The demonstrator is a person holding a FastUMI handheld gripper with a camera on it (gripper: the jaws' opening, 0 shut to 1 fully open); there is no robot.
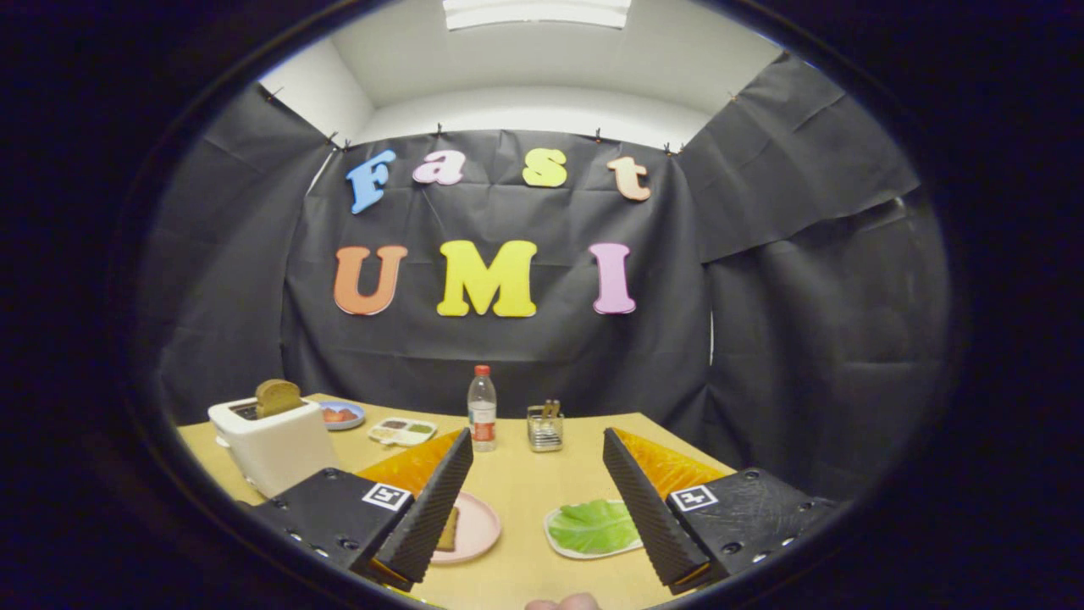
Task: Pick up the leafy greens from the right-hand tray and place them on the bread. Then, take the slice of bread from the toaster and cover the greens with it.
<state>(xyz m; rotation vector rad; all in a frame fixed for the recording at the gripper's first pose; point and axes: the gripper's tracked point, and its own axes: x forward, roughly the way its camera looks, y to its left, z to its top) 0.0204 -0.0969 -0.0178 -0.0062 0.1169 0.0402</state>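
Note:
My gripper (539, 500) is open, held above the wooden table (525, 483), with nothing between its black ribbed fingers (428, 508). Leafy greens (593, 525) lie on a white tray (559, 542) just inside the right finger. A slice of bread (447, 532) lies on a pink plate (478, 529), partly hidden behind the left finger. A white toaster (275, 440) stands beyond the left finger, and a brown bread slice (277, 396) sticks up from its slot.
At the back of the table stand a water bottle (482, 408) and a small wire holder (544, 428). A divided white dish (402, 431) and a blue plate with red food (340, 414) sit behind the toaster. A fingertip (563, 603) shows below the gripper.

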